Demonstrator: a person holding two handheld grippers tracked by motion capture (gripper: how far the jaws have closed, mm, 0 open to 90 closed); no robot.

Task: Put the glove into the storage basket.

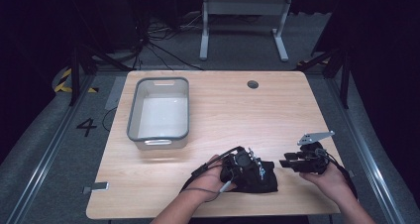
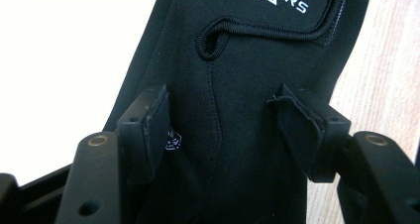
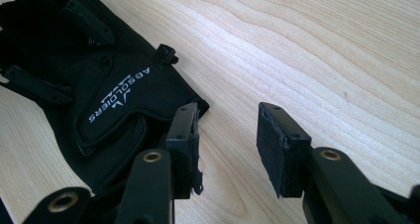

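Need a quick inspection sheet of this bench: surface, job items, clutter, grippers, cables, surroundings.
Surface: light wooden table, with a round hole near the far edge.
Job's things: black fabric item with white lettering lies flat at the near edge; grey bin stands far left, nothing visible inside.
Clutter: nothing seen.
Grippers: left gripper over the fabric, jaws open either side of it, pads not pressing; right gripper beside the fabric's corner, jaws open over bare wood.
Cables: a black cable trails from the left gripper; loose cables on the floor behind.
Surroundings: grey floor, white stand legs, the number 4 on the floor at the left.
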